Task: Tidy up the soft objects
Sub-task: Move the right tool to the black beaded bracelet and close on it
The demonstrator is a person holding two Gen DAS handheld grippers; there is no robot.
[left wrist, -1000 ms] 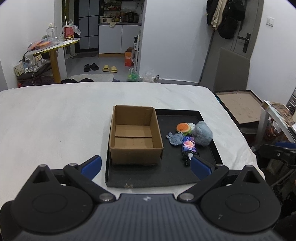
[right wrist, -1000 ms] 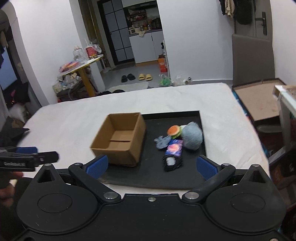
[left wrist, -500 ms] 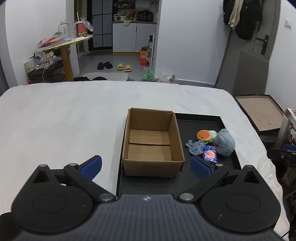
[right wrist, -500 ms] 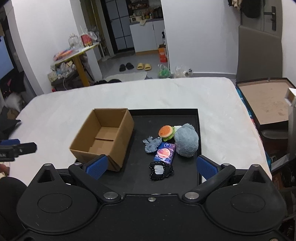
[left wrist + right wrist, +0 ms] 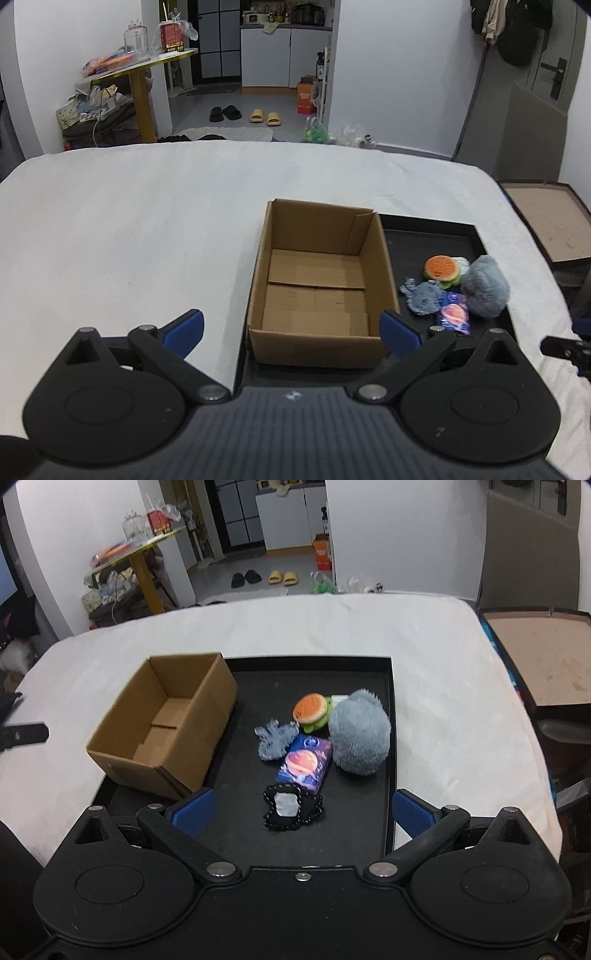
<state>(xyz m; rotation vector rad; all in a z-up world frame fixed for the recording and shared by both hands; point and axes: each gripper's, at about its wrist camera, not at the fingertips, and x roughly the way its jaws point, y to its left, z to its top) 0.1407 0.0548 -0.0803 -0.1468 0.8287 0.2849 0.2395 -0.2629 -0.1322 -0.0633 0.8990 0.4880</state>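
1. A white-covered table (image 5: 436, 672) is filling both views, standing in a white-walled room whose open doorway is showing a kitchen with white cabinets (image 5: 284, 57).
2. A black tray (image 5: 388, 738) is sitting on the table, serving as the landmark here.
3. An open cardboard box (image 5: 162, 723) is occupying the tray's left part, its inside showing nothing but its own flaps.
4. The soft objects are lying clustered on the tray's right part: a grey fluffy plush (image 5: 360, 733) is touching a burger-shaped toy (image 5: 310, 709), a small grey knitted figure (image 5: 275, 738) and a purple packet (image 5: 304, 764), with a black stitched pouch (image 5: 293, 806) lying just nearer the camera.
5. Beyond the tray's far edge, slippers (image 5: 243, 114) are resting on the floor, and a yellow-legged side table (image 5: 142, 79) is carrying a jar and clutter.
6. Right of the tray, off the table, a dark shallow box (image 5: 535, 661) is lying open.
7. The left gripper (image 5: 291, 328) is hovering with fingers spread wide before the cardboard box, gripping nothing.
8. The right gripper (image 5: 301, 810) is hanging spread apart above the tray's near edge, the stitched pouch lying between its blue pads (image 5: 410, 812), untouched.
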